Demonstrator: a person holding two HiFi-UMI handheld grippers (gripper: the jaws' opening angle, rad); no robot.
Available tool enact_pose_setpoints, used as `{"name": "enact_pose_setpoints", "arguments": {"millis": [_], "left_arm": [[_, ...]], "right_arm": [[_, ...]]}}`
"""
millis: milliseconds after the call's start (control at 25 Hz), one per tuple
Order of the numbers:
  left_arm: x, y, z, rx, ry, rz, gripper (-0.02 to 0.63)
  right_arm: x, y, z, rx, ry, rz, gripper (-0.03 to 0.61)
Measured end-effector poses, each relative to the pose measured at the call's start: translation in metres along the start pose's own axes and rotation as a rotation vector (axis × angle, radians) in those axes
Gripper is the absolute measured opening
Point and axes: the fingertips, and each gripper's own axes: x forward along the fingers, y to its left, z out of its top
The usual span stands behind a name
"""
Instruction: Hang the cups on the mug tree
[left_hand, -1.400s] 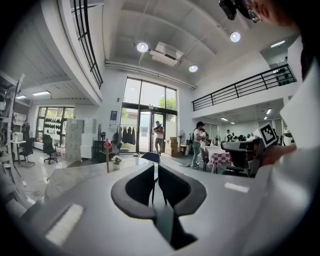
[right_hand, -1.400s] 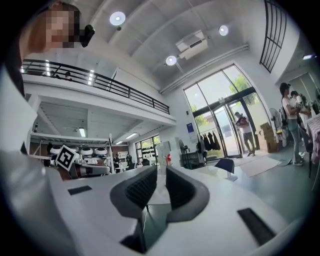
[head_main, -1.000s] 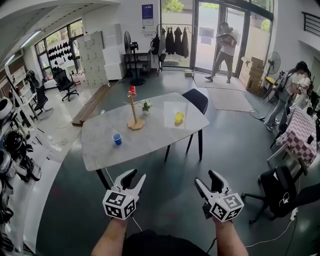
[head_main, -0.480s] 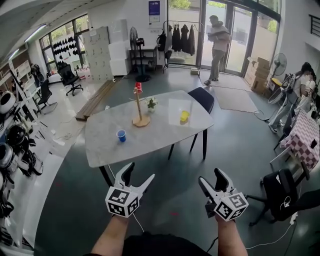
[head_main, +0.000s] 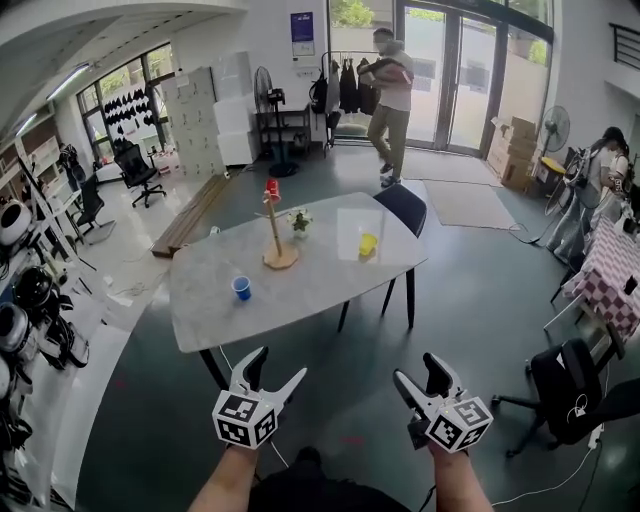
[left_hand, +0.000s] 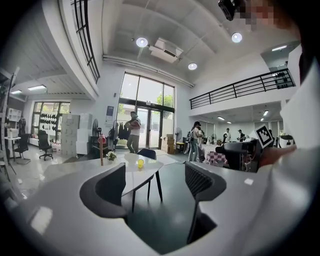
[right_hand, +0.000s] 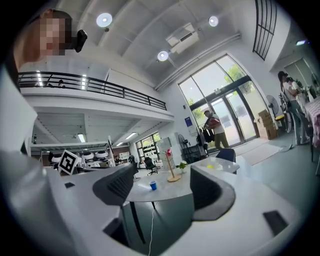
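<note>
Grey surface well ahead. Left gripper and right gripper just opened wide, empty; we should approach blue cup squarely.

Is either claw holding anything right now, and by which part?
Nothing is held. The left claw and right claw have just been opening, with nothing between their jaws, both well short of the table.

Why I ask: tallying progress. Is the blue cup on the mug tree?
No, the blue cup stands on the table, apart from the mug tree.
</note>
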Motion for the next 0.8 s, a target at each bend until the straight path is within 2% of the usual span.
{"name": "enact_pose_setpoints", "arguments": {"millis": [200,360,600,800], "left_arm": [[0.017,0.018,-0.005,-0.015,0.005,0.014,0.359],[0.045,0.049,-0.009,-0.039,0.008,0.026,0.359],[0.108,0.105,-0.009,-0.063,0.0,0.022,0.359],[0.165,0.163,0.01,-0.06,0.003,0.007,0.359]], "right_arm": [[0.02,-0.014,-0.005,0.018,0.018,-0.003,0.319],[0.056,-0.029,-0.007,0.013,0.039,0.0,0.319],[0.137,-0.06,-0.012,0.008,0.079,0.006,0.319],[0.222,-0.079,-0.002,0.001,0.112,0.028,0.318]]}}
